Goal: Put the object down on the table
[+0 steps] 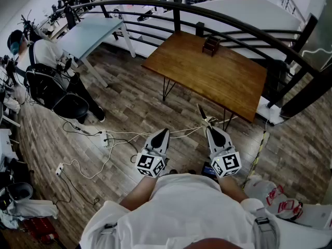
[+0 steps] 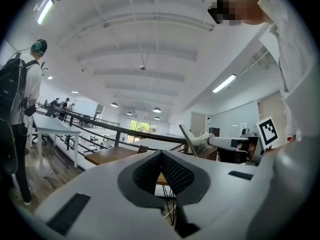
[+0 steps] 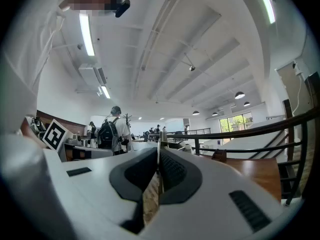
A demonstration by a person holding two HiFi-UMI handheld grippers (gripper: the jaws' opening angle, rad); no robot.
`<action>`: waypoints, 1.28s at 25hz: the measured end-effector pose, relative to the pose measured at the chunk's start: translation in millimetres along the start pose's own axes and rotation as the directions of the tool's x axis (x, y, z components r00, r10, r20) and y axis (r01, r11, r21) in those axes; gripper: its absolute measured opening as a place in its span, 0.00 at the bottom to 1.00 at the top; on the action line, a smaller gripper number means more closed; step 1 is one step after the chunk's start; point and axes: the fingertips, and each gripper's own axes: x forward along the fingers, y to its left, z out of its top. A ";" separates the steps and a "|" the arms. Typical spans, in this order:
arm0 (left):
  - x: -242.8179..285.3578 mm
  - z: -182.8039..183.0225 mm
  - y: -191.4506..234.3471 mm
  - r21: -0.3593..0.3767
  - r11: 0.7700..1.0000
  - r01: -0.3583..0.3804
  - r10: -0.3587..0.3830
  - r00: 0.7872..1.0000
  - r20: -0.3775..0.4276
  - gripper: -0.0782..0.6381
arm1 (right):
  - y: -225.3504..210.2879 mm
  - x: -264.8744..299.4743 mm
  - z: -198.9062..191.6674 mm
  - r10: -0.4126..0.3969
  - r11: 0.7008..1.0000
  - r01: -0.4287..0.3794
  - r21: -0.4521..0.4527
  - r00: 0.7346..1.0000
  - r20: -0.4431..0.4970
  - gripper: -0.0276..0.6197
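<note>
**Both grippers short of the table, strip clamped in the right**

Open wood floor [image 1: 129, 102] lies between the person and the wooden table [image 1: 207, 71], crossed by loose white cables [image 1: 104, 139]. A curved dark railing [image 1: 233, 22] runs behind the table's far edge. A pale table [image 1: 88, 35] stands to the left, well apart from it. A seated person with a backpack [image 1: 46, 71] is near that pale table. A small dark holder [image 1: 211, 45] sits near the wooden table's far edge.

The left gripper [image 1: 164, 134] hangs over the floor, jaws pressed together with nothing between them. The right gripper [image 1: 210, 128], just beside it, is closed tight on a thin flat strip [image 1: 202, 113]. The strip juts past the jaw tips towards the table's near edge. It is clear of the tabletop.
</note>
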 end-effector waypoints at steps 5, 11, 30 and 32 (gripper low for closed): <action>-1.9 9.0 4.3 -0.008 1.000 -0.023 0.023 1.000 0.003 0.13 | -0.1 -1.4 4.5 -0.009 1.000 0.009 0.000 1.000 -0.011 0.08; 4.5 8.7 -4.4 -0.028 1.000 0.008 -0.008 1.000 0.004 0.13 | 4.0 -1.3 1.6 0.042 0.999 -0.042 -0.027 0.999 -0.009 0.08; 22.7 13.5 -28.3 -0.047 0.998 0.037 -0.037 0.999 -0.002 0.13 | -32.4 -18.6 -1.8 0.077 0.996 -0.077 0.041 0.997 0.011 0.09; 24.5 12.8 -31.8 -0.048 0.998 0.051 -0.052 0.999 -0.009 0.13 | -34.1 -20.5 -5.8 0.082 0.995 -0.082 0.051 0.997 0.008 0.09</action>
